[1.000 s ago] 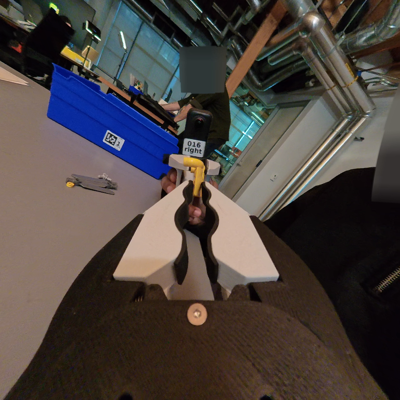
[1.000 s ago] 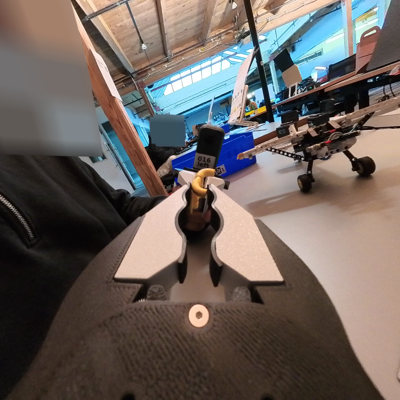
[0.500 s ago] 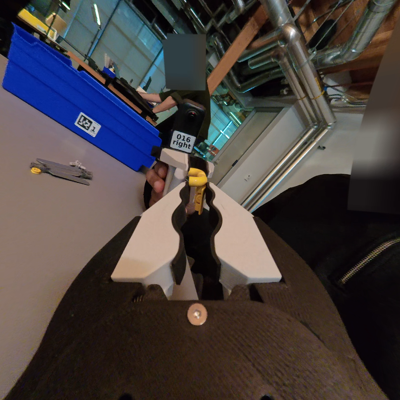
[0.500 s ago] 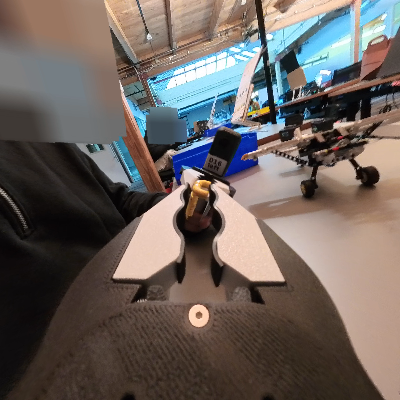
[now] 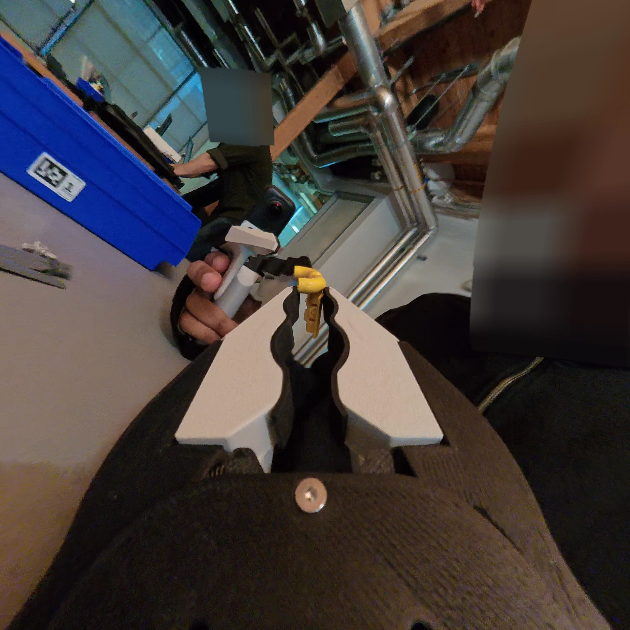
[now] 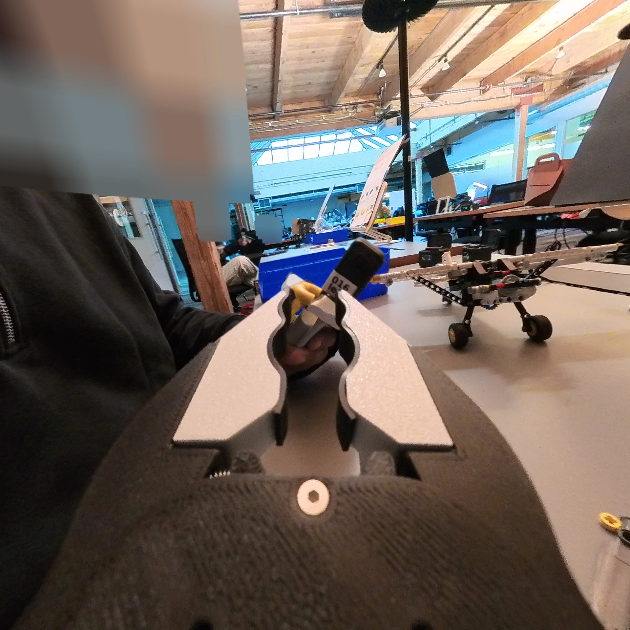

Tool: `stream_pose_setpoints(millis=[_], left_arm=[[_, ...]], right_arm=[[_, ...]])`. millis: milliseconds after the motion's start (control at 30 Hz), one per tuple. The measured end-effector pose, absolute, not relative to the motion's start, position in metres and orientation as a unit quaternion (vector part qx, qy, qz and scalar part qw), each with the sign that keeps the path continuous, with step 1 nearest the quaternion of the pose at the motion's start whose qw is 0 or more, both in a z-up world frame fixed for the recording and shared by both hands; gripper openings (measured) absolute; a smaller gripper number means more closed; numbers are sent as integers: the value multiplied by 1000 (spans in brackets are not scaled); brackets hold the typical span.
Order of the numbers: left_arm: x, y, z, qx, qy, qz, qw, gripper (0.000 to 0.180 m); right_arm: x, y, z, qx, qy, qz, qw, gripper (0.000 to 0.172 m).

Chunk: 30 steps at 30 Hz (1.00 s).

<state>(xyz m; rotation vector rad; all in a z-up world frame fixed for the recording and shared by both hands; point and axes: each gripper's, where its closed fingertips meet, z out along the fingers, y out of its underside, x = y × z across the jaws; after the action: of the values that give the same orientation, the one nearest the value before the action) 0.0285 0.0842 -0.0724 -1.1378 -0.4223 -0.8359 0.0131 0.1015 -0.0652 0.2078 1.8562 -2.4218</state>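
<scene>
A small yellow hook-shaped brick piece (image 5: 308, 280) sits at the tips of my left gripper (image 5: 311, 290). The left gripper is shut on it, with the curved end sticking out past the tips and the stem lying between the pads. In the left wrist view the right gripper comes in from the left, held by a hand (image 5: 204, 300), and its black fingertip (image 5: 283, 265) reaches the curved end. In the right wrist view my right gripper (image 6: 313, 297) is open. The yellow piece (image 6: 301, 292) lies near its left fingertip, and the pads do not press on it.
A blue bin (image 5: 102, 191) stands on the grey table (image 6: 511, 392), with flat grey parts (image 5: 34, 264) beside it. A brick-built plane on wheels (image 6: 494, 288) stands at the right. A small yellow ring (image 6: 609, 530) lies near the table's front. A dark jacket (image 6: 68, 324) is close on the left. My two grippers' fingertips are within a few centimetres of each other.
My right gripper's jaws have widened and let go of the yellow piece. The left gripper keeps it. The two grippers have swung from head-on to an angle.
</scene>
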Motion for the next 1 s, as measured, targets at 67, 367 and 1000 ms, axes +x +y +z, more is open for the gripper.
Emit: stream_pose_setpoints(millis=[67,367,1000], left_arm=[[32,89,-74,-559,-175,-313,748,9],[11,92,-99,-724,-32,359,588,6],[2,96,-117,-754,-6,436,492,6]], right_arm=[[12,103,-64,75,602,-793,55,25],[-5,107,-71,140,602,-783,73,24],[-21,94,-98,213,666,-713,43,17]])
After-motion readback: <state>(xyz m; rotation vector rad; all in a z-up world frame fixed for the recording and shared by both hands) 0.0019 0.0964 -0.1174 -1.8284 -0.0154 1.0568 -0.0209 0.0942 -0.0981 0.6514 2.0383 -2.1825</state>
